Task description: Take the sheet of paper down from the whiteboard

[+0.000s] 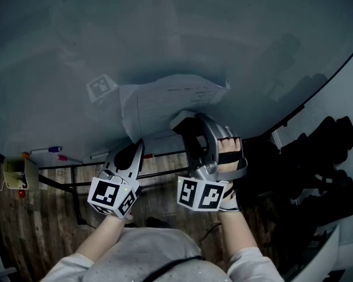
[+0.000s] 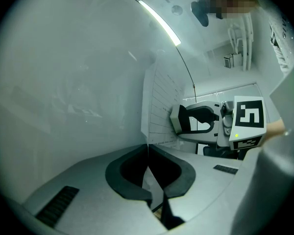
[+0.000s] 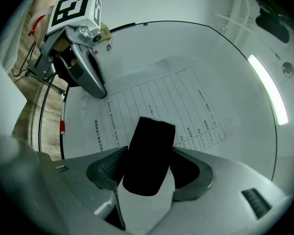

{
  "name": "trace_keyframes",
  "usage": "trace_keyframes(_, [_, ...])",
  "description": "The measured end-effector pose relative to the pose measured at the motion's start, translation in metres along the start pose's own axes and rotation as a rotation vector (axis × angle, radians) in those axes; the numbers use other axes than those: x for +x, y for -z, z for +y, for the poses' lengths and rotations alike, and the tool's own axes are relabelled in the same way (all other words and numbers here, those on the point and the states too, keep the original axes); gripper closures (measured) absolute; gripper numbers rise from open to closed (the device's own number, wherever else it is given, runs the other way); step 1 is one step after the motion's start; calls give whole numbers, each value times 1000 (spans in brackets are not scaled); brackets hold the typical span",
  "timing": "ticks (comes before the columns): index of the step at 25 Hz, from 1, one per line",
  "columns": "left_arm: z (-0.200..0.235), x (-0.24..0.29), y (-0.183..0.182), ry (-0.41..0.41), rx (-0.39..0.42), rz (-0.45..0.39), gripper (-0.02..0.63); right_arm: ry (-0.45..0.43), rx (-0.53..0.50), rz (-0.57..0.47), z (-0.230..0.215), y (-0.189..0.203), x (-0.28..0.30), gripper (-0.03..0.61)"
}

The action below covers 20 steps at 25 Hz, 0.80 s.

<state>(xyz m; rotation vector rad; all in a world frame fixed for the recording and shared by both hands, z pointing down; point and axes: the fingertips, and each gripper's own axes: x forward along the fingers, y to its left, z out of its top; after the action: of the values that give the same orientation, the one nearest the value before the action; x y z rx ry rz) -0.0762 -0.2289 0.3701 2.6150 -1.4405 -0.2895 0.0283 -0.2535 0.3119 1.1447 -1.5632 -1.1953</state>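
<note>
Person's grey top, nearest the lens, with both forearms reaching forward. Left gripper: jaws pressed together, pinching the lower left corner of the sheet of paper. Right gripper, carried by a black-gloved hand: jaws spread wide around a black block, whose sides meet both pads, over the lower middle of the sheet. The printed sheet lies against the whiteboard, near its lower edge. Marker pens rest along that lower edge, toward the left corner.
</note>
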Motion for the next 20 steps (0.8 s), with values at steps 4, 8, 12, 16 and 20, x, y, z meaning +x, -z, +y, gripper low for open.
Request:
trace_keyframes(4, [3, -4, 2, -6, 1, -6, 598, 5, -3, 1, -1, 0, -1, 298])
trace_keyframes(8, [7, -8, 1, -22, -8, -6, 598, 3, -6, 7, 0, -1, -1, 298])
trace_keyframes(12, [11, -13, 4, -34, -9, -10, 598, 1, -9, 13, 1, 2, -2, 299])
trace_keyframes(16, [12, -18, 2, -50, -9, -11, 598, 2, -4, 21, -1, 6, -4, 299])
trace_keyframes(20, [19, -23, 2, -64, -14, -15, 598, 0, -2, 26, 1, 3, -1, 301])
